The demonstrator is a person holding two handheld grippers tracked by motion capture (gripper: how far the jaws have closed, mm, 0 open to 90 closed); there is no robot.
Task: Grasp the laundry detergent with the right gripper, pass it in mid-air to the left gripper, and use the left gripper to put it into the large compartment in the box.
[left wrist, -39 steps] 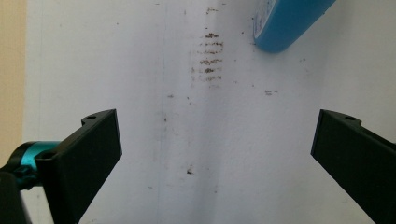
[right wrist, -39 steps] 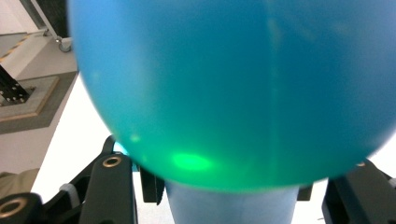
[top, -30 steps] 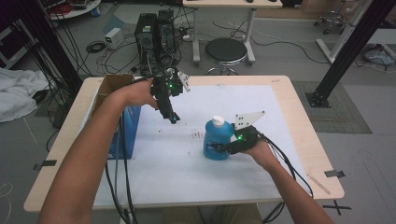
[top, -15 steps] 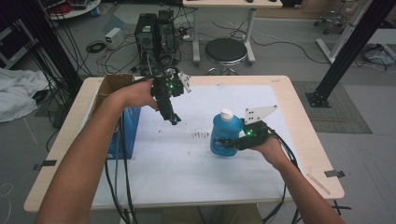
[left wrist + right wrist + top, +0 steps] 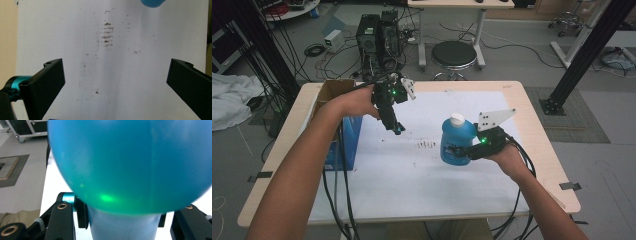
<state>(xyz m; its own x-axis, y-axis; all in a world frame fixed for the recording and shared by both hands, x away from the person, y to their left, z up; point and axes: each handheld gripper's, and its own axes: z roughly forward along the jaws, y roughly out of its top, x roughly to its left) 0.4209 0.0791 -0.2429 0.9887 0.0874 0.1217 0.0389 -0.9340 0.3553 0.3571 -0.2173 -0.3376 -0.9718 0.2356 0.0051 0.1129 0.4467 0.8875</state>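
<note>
The right gripper (image 5: 458, 151) sits nearest the person's edge of the table (image 5: 542, 150), held in the right hand (image 5: 507, 157) with its grey three-cornered plate standing above it; its two jaws pinch the lower, narrower part of a blue plastic bottle (image 5: 456, 142), one jaw on each side; in the right gripper view the bottle (image 5: 130, 165) bulges out wide above the pinch and glows green where the gripper's light strikes it. The bottle stands upright with a white cap (image 5: 457, 119) on top; it is held over the right half of the white sheet (image 5: 412, 185) that covers the table; whether its base touches the sheet I cannot tell.

Just left of the bottle, on the sheet, lies a small patch of dark smudges (image 5: 427, 145); the left gripper view shows them (image 5: 107, 35) as short rows of brown marks, with the bottle's blue edge (image 5: 152, 3) at the top.

Farther back and to the left, the left gripper (image 5: 398, 130) hangs above the sheet, pointing down; its jaws stand spread wide with nothing between them. Beside the left forearm, at the table's left edge, stands an open cardboard box (image 5: 332, 90) with a blue side.
</note>
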